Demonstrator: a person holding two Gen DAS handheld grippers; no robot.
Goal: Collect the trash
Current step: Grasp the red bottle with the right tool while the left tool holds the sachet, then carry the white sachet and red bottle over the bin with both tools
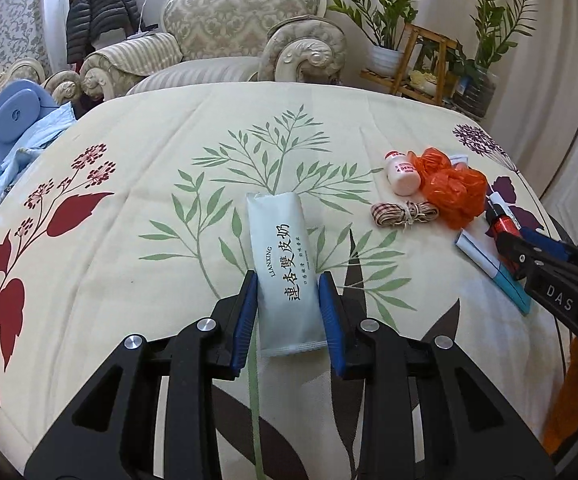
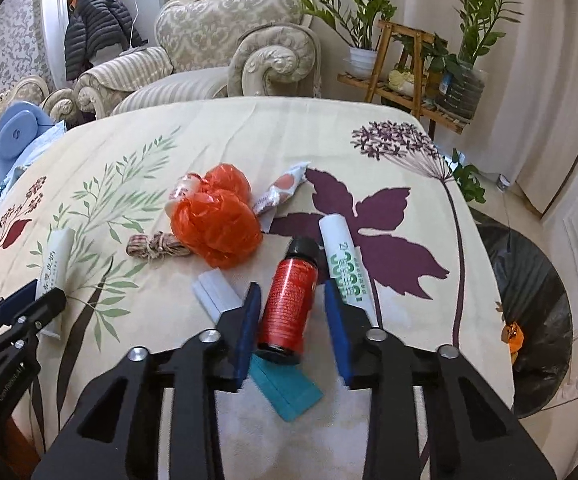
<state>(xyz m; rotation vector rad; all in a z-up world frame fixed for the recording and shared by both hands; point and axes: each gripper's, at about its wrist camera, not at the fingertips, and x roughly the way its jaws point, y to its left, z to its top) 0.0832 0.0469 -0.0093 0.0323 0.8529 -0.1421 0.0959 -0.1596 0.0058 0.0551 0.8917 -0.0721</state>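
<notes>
- Left gripper [image 1: 288, 286] – blue pads pressing both sides of a white snack packet [image 1: 284, 268] lying on the floral tablecloth [image 1: 129, 184].
- Right gripper [image 2: 291, 300] – jaws flanking a red bottle [image 2: 287, 308]; left pad touching, right pad apart.
- Black-lined bin [image 2: 529, 320] sitting beside the table, holding orange scraps, partly cut off.
- Armchair [image 1: 241, 36] and plants standing behind.

Cream ornate upholstered armchair [image 1: 229, 36], dark puffer jacket [image 1: 97, 12] hanging behind it, potted green plants [image 2: 361, 12] on a wooden stand [image 2: 405, 76], floral-print cloth on the tabletop [image 1: 129, 208]

Crinkled glossy orange plastic bag [image 2: 217, 224] on matt printed cloth [image 2: 249, 136].
</notes>
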